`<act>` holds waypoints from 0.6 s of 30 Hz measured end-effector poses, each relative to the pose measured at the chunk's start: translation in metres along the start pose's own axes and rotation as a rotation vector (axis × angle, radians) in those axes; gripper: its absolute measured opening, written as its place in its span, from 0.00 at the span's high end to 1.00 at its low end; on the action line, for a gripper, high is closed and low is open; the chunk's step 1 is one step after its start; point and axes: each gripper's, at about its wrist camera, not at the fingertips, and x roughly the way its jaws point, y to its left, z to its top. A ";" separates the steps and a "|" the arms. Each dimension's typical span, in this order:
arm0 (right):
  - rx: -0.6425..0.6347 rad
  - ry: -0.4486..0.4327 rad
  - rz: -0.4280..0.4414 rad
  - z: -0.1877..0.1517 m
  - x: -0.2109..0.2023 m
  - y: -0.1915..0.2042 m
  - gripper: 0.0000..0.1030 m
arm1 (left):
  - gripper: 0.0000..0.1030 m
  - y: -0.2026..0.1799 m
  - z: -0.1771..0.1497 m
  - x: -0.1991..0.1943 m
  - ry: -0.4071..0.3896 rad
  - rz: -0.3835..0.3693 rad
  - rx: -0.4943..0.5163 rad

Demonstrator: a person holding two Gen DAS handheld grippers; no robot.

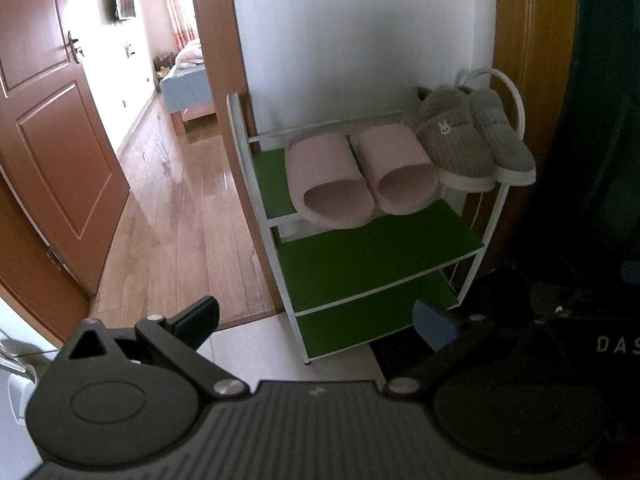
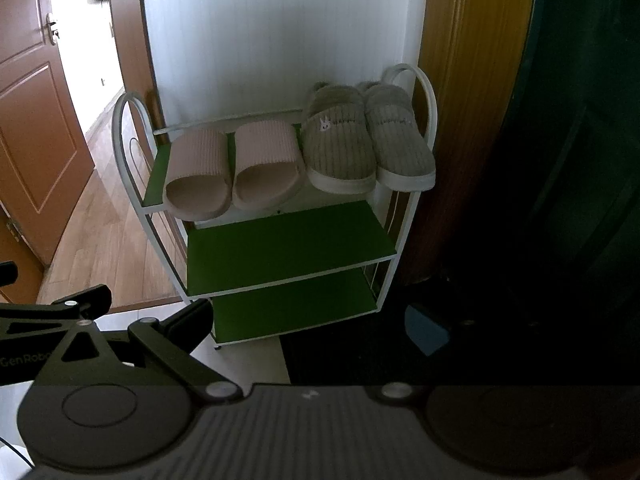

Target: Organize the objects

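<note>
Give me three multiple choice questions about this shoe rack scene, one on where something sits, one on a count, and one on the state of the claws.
1. Where do the grey slippers sit on the rack?
A. Top shelf, to the right of the pink slides
B. Middle shelf
C. On the floor

2. How many green shelves does the rack have?
A. Two
B. Three
C. Five

3. What state are the two claws in?
A. Both open and holding nothing
B. Left shut on a slide
C. Right shut on a slipper

Answers:
1 A, they rest beside the pink slides on the top shelf.
2 B, three green boards show.
3 A, the left claw and right claw are spread with nothing between them.
</note>
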 end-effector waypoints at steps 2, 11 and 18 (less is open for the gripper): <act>0.001 0.001 0.000 0.000 0.000 -0.001 0.00 | 0.01 0.000 0.000 0.000 -0.001 0.001 0.000; 0.001 0.000 -0.003 -0.001 -0.001 0.000 0.00 | 0.01 -0.001 0.001 -0.001 0.001 0.003 0.006; -0.002 0.000 -0.002 -0.001 -0.001 -0.001 0.00 | 0.01 -0.002 0.001 -0.001 0.000 0.002 0.007</act>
